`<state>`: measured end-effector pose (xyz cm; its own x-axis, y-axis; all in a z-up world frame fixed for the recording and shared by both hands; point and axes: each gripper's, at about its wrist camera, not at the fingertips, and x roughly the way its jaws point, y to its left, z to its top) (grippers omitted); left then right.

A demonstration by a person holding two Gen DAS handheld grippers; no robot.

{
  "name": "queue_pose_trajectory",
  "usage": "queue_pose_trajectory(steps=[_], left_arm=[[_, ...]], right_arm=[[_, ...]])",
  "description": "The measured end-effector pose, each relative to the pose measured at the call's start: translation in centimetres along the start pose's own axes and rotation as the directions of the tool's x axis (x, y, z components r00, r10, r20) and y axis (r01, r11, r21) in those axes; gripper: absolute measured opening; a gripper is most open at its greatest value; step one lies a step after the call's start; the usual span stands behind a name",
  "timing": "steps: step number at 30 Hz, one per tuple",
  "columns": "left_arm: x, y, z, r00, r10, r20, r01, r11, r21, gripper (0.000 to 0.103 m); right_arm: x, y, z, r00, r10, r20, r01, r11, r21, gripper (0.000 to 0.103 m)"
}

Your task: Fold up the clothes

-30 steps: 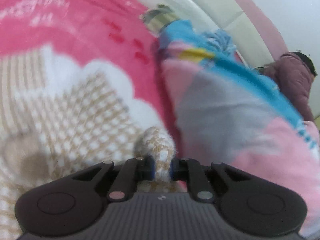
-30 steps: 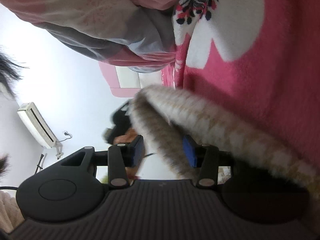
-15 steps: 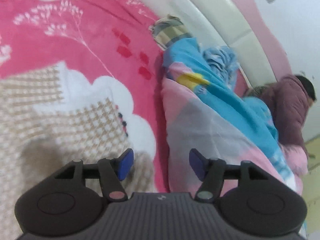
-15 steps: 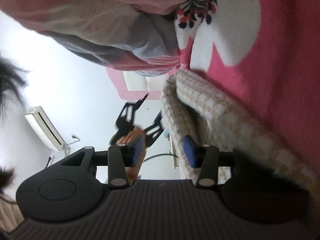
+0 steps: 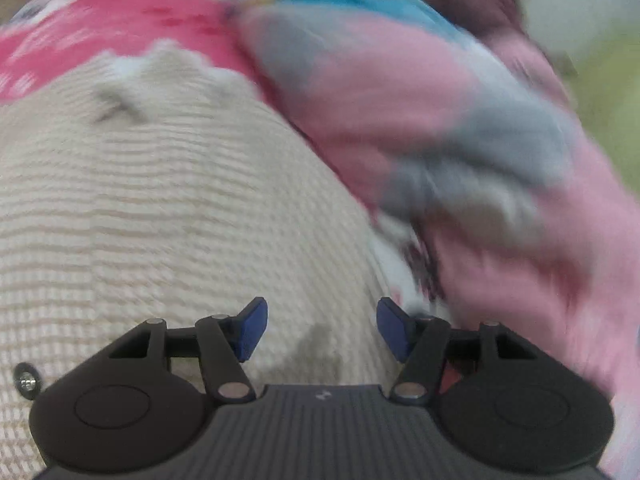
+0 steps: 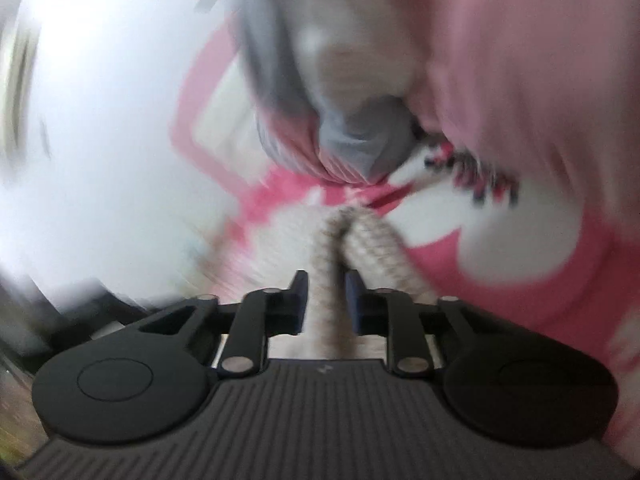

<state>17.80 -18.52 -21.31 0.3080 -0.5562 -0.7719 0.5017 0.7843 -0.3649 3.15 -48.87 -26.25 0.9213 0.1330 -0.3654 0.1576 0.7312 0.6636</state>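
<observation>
Two tools changed roles. Left tool, clamped on the beige checked garment a second ago, now hangs released above it. Right tool, earlier slack, is closing on a garment fold. Beyond: pink blanket, bunched quilt.

Beige-and-white checked garment, bright pink floral blanket

No legible text, labels, brands or numbers in either wrist view. Only mark seen: a small pale emblem on the ribbed black housing behind the left gripper and the same on the right gripper, too small and blurred to read. Both views heavily motion-smeared.
</observation>
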Motion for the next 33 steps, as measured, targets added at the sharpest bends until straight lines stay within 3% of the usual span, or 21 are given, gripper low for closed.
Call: queue_pose_trajectory(steps=[2, 4, 6, 8, 9, 10, 12, 17, 19, 21, 24, 28, 31, 33], left_arm=[[1.5, -3.5, -1.6, 0.998, 0.065, -0.02, -0.06, 0.977, 0.203, 0.063], [3.7, -6.5, -3.5, 0.984, 0.179, -0.01, -0.161, 0.906, 0.391, 0.064], [5.9, -8.2, -5.0, 0.958, 0.286, 0.021, -0.257, 0.822, 0.508, 0.062], [7.2, -8.8, -6.5, 0.928, 0.368, 0.053, -0.333, 0.76, 0.559, 0.048], [7.5, -8.8, -6.8, 0.922, 0.383, 0.056, -0.348, 0.757, 0.553, 0.036], [7.4, -8.1, -6.5, 0.929, 0.368, 0.044, -0.339, 0.796, 0.502, 0.024], [6.7, -6.6, -5.6, 0.936, 0.351, 0.032, -0.334, 0.855, 0.397, 0.015], [4.1, -3.7, -4.0, 0.957, 0.284, 0.059, -0.29, 0.938, 0.19, 0.011], [3.6, -3.4, -3.8, 0.968, 0.244, 0.064, -0.252, 0.954, 0.165, 0.01], [3.6, -3.4, -3.9, 0.973, 0.225, 0.061, -0.232, 0.958, 0.168, 0.01], [3.9, -3.1, -3.9, 0.978, 0.205, 0.05, -0.21, 0.967, 0.147, 0.01], [2.9, -2.7, -3.7, 0.986, 0.159, 0.049, -0.162, 0.985, 0.061, 0.01], [2.1, -2.1, -3.1, 0.992, 0.111, 0.065, -0.112, 0.994, 0.003, 0.01], [1.6, -1.9, -2.7, 0.994, 0.08, 0.079, -0.079, 0.997, -0.022, 0.01]], right_arm=[[-1.2, 1.5, -0.2, 0.996, -0.088, 0.012, 0.089, 0.983, -0.16, 0.005], [-2.7, 2.0, -0.3, 0.992, -0.12, 0.051, 0.128, 0.97, -0.205, 0.005], [-1.8, 3.6, -1.3, 0.989, -0.132, 0.071, 0.146, 0.958, -0.248, 0.005], [0.8, 5.3, -2.9, 0.992, -0.116, 0.056, 0.127, 0.942, -0.312, 0.005], [1.9, 5.2, -3.1, 0.995, -0.098, 0.034, 0.104, 0.931, -0.35, 0.004], [2.5, 5.2, -3.1, 0.996, -0.087, 0.021, 0.089, 0.918, -0.387, 0.004], [3.2, 6.0, -2.9, 0.999, -0.047, -0.024, 0.031, 0.892, -0.451, 0.004], [7.7, 7.2, -3.0, 0.993, -0.013, -0.117, -0.054, 0.832, -0.553, 0.004], [10.2, 7.1, -2.9, 0.992, -0.046, -0.121, -0.032, 0.82, -0.571, 0.003], [13.5, 6.0, -2.3, 0.99, -0.114, -0.083, 0.048, 0.827, -0.56, 0.002], [15.3, 2.0, -0.1, 0.98, -0.175, -0.099, 0.126, 0.918, -0.375, 0.002], [11.7, 2.9, 0.3, 0.995, -0.063, -0.081, 0.027, 0.924, -0.382, 0.002], [10.2, 4.3, -0.9, 0.99, 0.015, -0.143, -0.076, 0.901, -0.426, 0.002], [11.7, 4.8, -2.2, 0.981, -0.042, -0.192, -0.059, 0.868, -0.493, 0.002]])
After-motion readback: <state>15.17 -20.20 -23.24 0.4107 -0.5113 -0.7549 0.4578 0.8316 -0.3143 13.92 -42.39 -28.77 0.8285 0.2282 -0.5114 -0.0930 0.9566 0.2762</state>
